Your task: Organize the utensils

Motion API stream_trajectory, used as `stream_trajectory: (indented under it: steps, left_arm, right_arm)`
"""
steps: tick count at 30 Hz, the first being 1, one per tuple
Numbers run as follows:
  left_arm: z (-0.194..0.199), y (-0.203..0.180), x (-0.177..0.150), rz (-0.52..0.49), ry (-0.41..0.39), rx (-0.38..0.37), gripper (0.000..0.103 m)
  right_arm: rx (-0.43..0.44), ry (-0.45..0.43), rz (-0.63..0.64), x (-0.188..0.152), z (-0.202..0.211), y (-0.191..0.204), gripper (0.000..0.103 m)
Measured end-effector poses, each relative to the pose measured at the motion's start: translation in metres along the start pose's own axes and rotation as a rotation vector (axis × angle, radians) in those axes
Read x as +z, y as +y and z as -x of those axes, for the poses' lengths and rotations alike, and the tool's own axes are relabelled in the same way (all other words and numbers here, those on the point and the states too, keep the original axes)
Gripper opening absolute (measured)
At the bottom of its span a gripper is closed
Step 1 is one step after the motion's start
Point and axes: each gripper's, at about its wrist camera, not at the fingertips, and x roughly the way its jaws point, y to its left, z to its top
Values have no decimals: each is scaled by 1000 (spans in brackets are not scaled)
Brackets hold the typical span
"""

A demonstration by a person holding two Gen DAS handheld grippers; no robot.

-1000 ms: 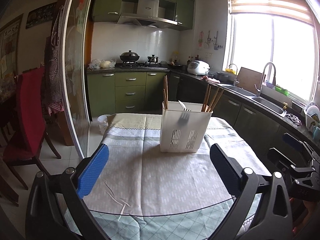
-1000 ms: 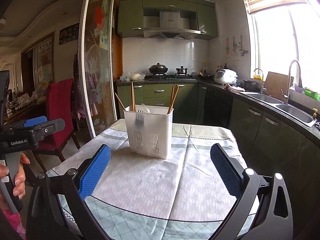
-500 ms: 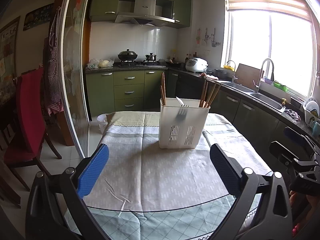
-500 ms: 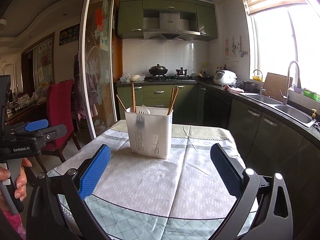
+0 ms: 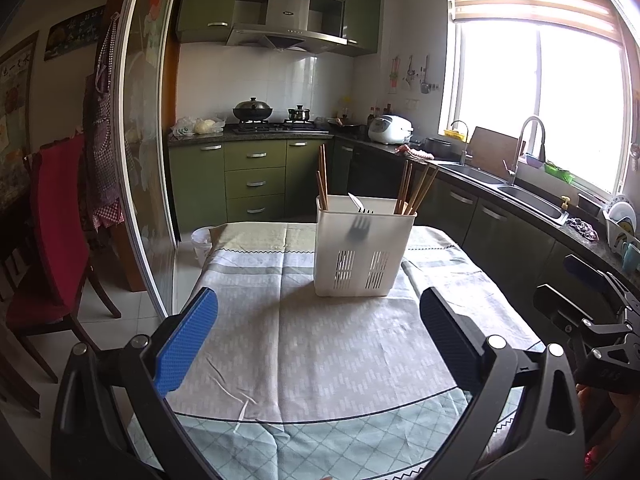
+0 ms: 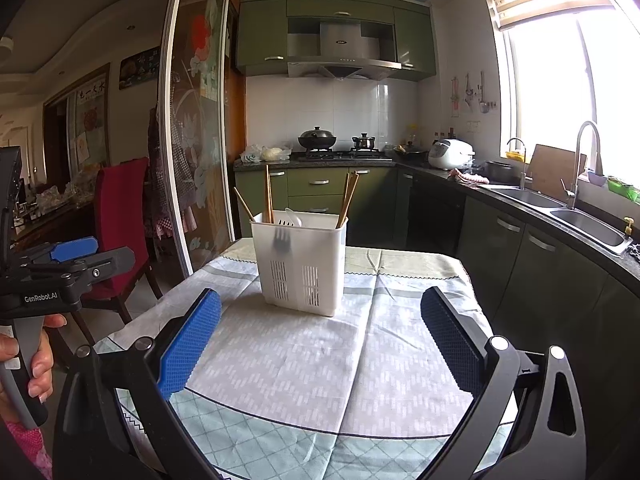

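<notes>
While both tools hang above the near edge of the worktop (image 5: 320, 360), neither grips anything. Seen from its own camera, the left tool (image 5: 319, 340) has its jaws spread wide, one blue pad and one dark pad framing bare tablecloth (image 5: 340, 368). The right tool (image 6: 320, 340) is likewise spread wide over the cloth, which is grey with a pale green checked border.

A white plastic utensil holder (image 5: 362, 252) stands upright on the cloth, toward the far end of the worktop and well apart from both tools. Its front wall has two groups of vertical slots. Wooden chopsticks (image 5: 322, 178) rise from its left compartment, and another bundle of chopsticks (image 5: 416, 188) leans outward from its right side. Between them, a fork (image 5: 360, 224) shows dimly through the translucent wall, tines up, with a white spoon (image 6: 293, 217) just beside it.

From the right wrist view, the left tool appears at the left edge, gripped by a hand (image 6: 30, 360). Behind the worktop are green kitchen cabinets (image 5: 256, 184), a stove with a black wok (image 5: 253, 110), and a sink (image 5: 532, 200) under a bright window.
</notes>
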Motion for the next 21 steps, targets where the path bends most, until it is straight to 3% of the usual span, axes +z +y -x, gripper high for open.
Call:
stream_trajectory:
  steps: [21]
  left_arm:
    - [-4, -6, -1, -17, 20, 19, 96]
  right_arm:
    - [-2, 3, -1, 0, -1, 1, 98]
